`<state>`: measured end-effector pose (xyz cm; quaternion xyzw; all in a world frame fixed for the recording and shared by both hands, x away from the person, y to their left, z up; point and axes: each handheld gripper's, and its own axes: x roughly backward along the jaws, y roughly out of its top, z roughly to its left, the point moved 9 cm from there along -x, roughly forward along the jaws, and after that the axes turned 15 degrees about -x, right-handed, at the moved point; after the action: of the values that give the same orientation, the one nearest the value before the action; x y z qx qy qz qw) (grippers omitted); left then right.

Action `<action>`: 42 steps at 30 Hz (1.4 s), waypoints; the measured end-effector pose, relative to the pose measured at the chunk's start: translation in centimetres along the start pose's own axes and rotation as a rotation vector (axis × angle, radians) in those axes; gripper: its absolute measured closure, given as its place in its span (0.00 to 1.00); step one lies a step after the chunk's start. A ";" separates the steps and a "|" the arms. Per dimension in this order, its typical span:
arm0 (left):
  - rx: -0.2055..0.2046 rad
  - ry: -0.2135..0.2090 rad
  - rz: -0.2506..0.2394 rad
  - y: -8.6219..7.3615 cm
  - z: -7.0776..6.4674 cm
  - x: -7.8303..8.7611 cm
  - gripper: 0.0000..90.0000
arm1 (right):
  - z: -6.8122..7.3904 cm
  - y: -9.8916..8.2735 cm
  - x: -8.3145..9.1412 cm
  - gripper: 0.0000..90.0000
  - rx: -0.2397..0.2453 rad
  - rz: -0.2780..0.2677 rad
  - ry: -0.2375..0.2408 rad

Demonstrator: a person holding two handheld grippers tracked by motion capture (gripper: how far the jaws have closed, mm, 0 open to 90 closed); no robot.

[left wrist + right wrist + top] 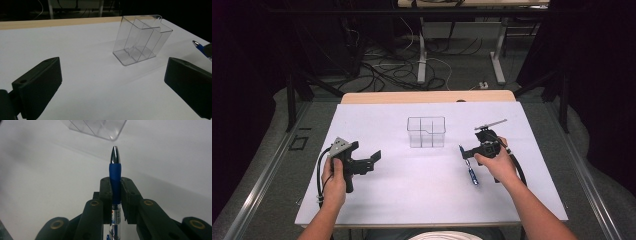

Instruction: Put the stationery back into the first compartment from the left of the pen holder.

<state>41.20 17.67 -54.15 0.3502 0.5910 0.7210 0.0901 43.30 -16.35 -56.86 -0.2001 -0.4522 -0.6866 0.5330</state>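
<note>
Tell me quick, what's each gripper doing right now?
Left gripper: jaws open, holding nothing.
Right gripper: jaws closed on the blue pen.

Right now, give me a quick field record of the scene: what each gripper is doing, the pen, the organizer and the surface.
right gripper: shut on the blue pen, metal tip pointing toward the organizer
blue pen: clamped between the jaws, lengthwise along them
left gripper: open, nothing between the jaws
clear organizer: upright, divided into compartments, looks empty, touched by neither gripper
white table top: organizer stands near its far middle
</note>
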 end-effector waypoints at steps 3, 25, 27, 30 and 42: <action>0.001 -0.001 0.000 0.0 0.0 0.0 0.01 | 0.2 0.4 0.2 0.89 -0.007 -0.043 0.026; -0.001 -0.004 0.003 -0.1 -0.1 -0.1 0.01 | 0.3 2.9 2.5 0.89 -0.071 -0.360 0.143; 0.000 -0.003 0.003 -0.1 -0.1 -0.1 0.01 | 0.2 3.1 2.7 0.89 -0.076 -0.381 0.149; 0.002 -0.003 0.003 -0.1 -0.1 -0.1 0.01 | 0.2 3.3 3.1 0.89 -0.086 -0.406 0.152; 0.001 -0.006 0.001 0.0 -0.1 -0.1 0.01 | 0.0 3.7 3.6 0.89 -0.094 -0.443 0.156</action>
<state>41.22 17.52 -54.26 0.3527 0.5910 0.7197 0.0913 45.42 -18.42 -52.61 -0.0671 -0.4099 -0.8205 0.3928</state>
